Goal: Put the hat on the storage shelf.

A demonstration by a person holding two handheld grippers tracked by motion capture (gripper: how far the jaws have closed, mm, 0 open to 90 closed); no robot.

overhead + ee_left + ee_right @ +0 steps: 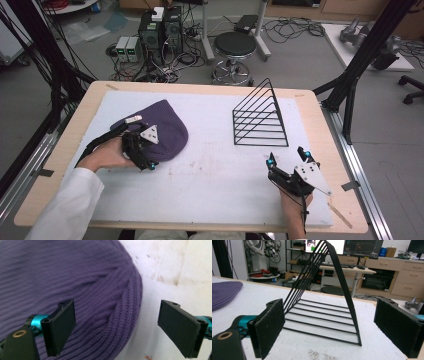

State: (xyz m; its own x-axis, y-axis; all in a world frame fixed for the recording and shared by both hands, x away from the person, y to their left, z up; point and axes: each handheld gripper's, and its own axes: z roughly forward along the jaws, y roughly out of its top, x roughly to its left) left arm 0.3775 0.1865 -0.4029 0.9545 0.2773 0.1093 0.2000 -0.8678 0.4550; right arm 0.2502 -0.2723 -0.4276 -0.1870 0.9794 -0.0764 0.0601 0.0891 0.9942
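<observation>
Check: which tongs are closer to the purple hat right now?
Left. The left tongs sit open at the purple hat, straddling its rim. The right tongs are open across the table, facing the black wire rack.

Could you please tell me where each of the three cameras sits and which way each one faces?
High view: above the person's side, facing forward and down on the table; both forearms, the left gripper and right gripper come in from the bottom.
Left gripper view: rides the left gripper, looking down at the purple knit hat; its open jaws straddle the hat's edge.
Right gripper view: rides the right gripper, facing the black wire rack between open jaws.
Shared: the rack and hat appear in the high and right gripper views.
</observation>
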